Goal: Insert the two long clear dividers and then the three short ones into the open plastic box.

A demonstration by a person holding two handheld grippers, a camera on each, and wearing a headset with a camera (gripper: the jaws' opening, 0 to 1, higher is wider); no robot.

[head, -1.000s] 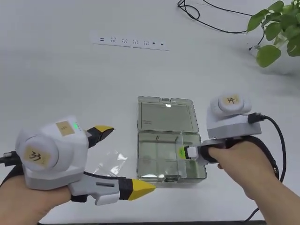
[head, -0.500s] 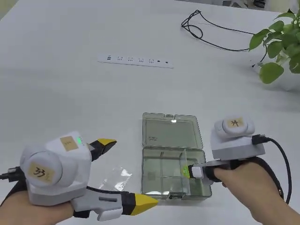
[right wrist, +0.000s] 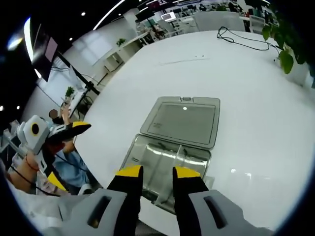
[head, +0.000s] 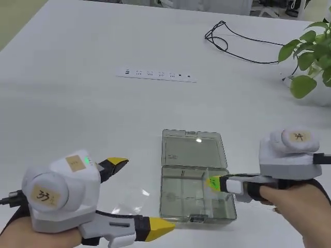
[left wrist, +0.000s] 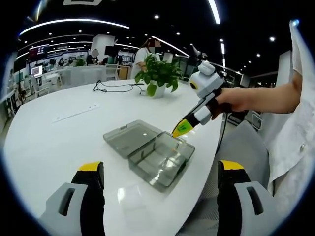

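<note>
Squarely in front of the person in the head view, the open plastic box point(head: 163, 192) sits on the white table point(head: 77, 103). Its smoky lid point(head: 192, 149) is folded flat on the far side. Clear dividers point(head: 206, 178) already stand in the base, but their number is hard to make out.

The right gripper point(head: 213, 182) reaches in from the right. Its yellow-green tip hangs over the right part of the base. In the right gripper view, its fingers point(right wrist: 130, 173) stand close together with only a slim gap, and nothing can be seen between them.

The left gripper point(head: 138, 194) is low at the left, near the box but not touching it. Its fingers point(left wrist: 91, 168) are spread wide. Between them on the table lie a few loose clear dividers point(head: 129, 202), faint against the white surface.

The left gripper view looks across the box point(left wrist: 147, 150) to the right gripper point(left wrist: 183, 129) poised above its far edge.

Farther back on the table are a white power strip point(head: 158, 75) and a coiled black cable point(head: 227, 41). A green potted plant point(head: 310, 57) is at the right edge.
</note>
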